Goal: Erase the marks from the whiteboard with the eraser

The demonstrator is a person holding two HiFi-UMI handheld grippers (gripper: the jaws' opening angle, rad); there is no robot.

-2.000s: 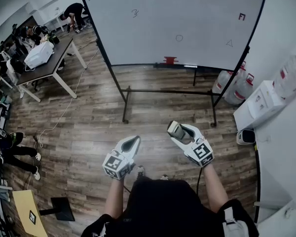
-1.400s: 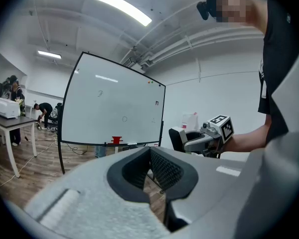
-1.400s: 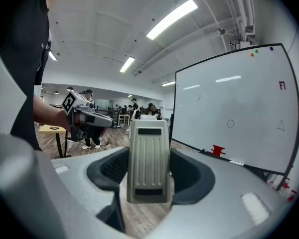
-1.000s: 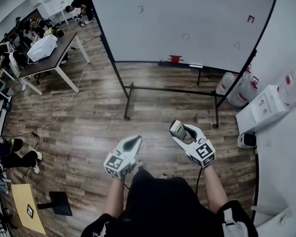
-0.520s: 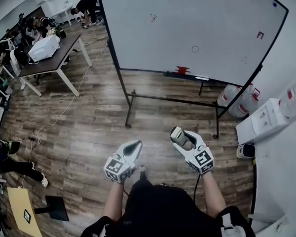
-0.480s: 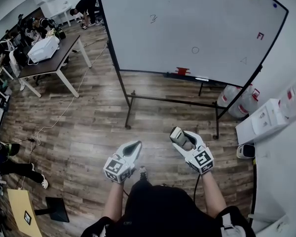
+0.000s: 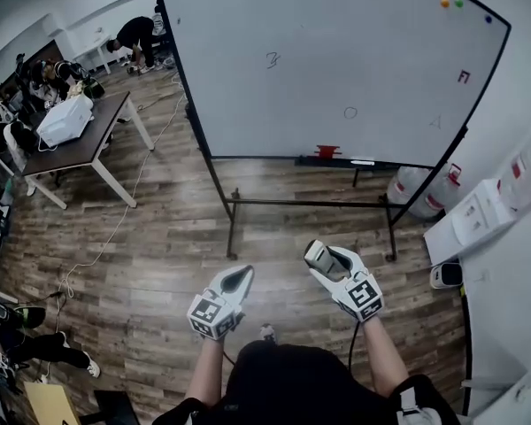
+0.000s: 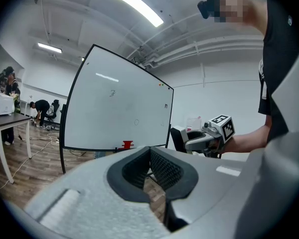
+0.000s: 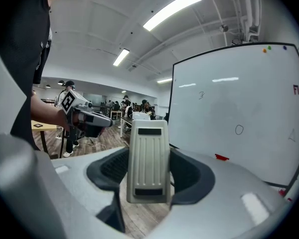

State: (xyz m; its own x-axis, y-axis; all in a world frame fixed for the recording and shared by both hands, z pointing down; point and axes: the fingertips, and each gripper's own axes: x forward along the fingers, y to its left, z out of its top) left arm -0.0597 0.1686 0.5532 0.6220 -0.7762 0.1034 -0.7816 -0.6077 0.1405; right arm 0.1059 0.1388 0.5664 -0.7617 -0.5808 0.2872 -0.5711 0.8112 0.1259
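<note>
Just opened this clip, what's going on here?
A person stands on the wood floor, back from the whiteboard, with a hand-held gripper in each hand. The right hand-held gripper is shut on the eraser. The left hand-held gripper is shut with nothing in it. Neither touches the whiteboard. Its marks are unerased: a 3, a circle, a red F and a faint triangle. Erasing has not begun.

One whiteboard (image 7: 336,51), four marks (image 7: 272,59) on it, three magnets (image 7: 444,3), one eraser (image 7: 316,256), and two grippers (image 7: 239,275) (image 7: 329,258).
</note>
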